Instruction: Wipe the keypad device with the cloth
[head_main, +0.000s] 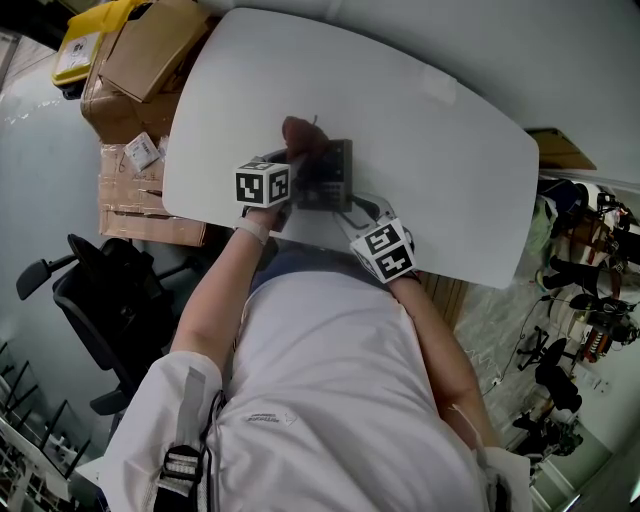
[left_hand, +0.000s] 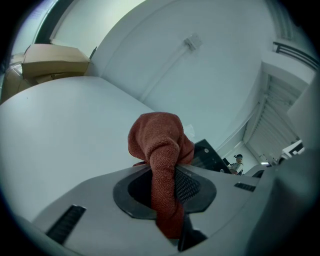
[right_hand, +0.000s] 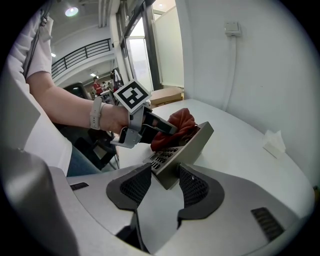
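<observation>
Over the counter (head_main: 420, 130), near its front edge | left tool (left_hand: 165, 187) clenched on cloth (left_hand: 157, 135), pressed to keypad (right_hand: 182, 147) | right tool (right_hand: 162, 187) gripped keypad's lower end, tilted | risk: hard rubbing could lever keypad out of that narrow grip.

So the keypad device (head_main: 325, 175) sits at the table (head_main: 430, 140)'s near edge. The cloth (head_main: 298, 132) is on its far left corner, with the left gripper (head_main: 290, 155) just left of it and the right gripper (head_main: 352, 212) at its near end.
</observation>
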